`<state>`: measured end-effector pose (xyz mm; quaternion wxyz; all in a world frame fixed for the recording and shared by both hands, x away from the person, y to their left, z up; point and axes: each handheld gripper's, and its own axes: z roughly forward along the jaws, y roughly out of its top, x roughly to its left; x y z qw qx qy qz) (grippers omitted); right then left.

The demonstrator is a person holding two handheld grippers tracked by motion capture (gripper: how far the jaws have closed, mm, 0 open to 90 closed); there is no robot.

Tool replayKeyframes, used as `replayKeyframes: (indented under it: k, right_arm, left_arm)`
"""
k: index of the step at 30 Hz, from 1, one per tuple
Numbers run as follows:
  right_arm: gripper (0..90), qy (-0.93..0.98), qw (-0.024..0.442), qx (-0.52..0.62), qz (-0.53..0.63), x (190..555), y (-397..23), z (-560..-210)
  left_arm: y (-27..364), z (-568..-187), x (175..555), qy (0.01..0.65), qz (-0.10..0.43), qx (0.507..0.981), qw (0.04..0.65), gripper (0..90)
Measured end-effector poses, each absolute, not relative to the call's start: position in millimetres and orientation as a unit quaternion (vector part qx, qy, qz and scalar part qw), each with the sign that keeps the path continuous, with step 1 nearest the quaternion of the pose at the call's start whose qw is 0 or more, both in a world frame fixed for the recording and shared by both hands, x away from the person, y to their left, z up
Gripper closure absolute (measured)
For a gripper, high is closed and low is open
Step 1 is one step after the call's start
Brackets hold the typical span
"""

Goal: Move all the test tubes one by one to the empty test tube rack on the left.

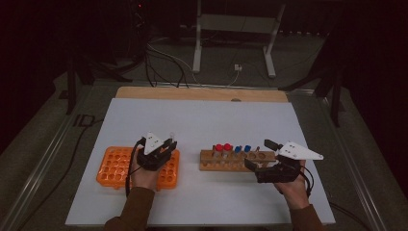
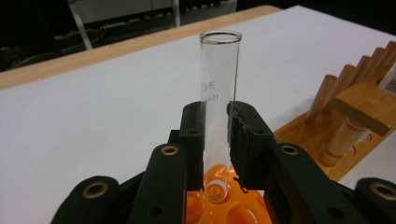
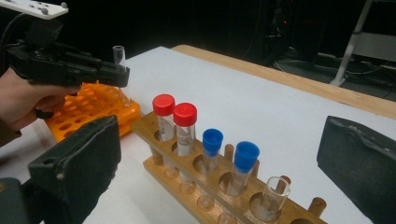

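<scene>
Left gripper [image 2: 217, 135] is clamped on a glass tube [image 2: 218, 93] over the orange rack [image 1: 113, 168], while right gripper [image 3: 224, 163], at 3 o'clock, gapes empty.

The orange plastic tube rack [image 1: 115, 168] sits on the white table sheet [image 1: 202, 120], left of the wooden tube rack [image 1: 231, 161]. The clear glass test tube [image 2: 218, 112] stands upright between the left gripper [image 1: 169, 144] jaws, over the orange rack's right end. The right gripper [image 1: 257, 154] sits at the wooden rack's right end.
</scene>
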<state>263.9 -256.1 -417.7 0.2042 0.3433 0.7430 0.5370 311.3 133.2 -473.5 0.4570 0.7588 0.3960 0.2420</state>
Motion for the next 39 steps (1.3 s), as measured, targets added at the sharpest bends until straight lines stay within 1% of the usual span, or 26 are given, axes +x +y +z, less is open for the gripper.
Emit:
replayKeyframes:
  k: [11,15,21,26,28,29,31,39]
  right_arm:
    - [0.1,0.741,0.205,0.344,0.539,263,-258,-417]
    - [0.1,0.740,0.206,0.345,0.540,263,-258,-417]
    - [0.2,0.740,0.206,0.344,0.540,263,-258,-417]
    - [0.1,0.741,0.205,0.344,0.539,263,-258,-418]
    - [0.1,0.741,0.204,0.344,0.539,263,-258,-418]
    - [0.1,0.741,0.203,0.345,0.539,263,-258,-418]
    - [0.2,0.742,0.203,0.345,0.538,263,-258,-419]
    - [0.2,0.743,0.203,0.346,0.537,263,-258,-419]
  left_arm:
    - [131,-474,314,0.405,0.221,0.779,0.425,75.4]
    - [132,-474,313,0.408,0.220,0.782,0.417,72.7]
    - [135,-474,311,0.409,0.222,0.779,0.421,72.5]
    - [137,-472,309,0.408,0.219,0.772,0.436,69.9]
    - [137,-472,308,0.407,0.221,0.770,0.439,71.3]
    - [137,-471,308,0.408,0.223,0.770,0.437,74.6]
    - [136,-472,307,0.406,0.221,0.773,0.434,76.5]
    - [130,-476,303,0.401,0.227,0.795,0.395,77.2]
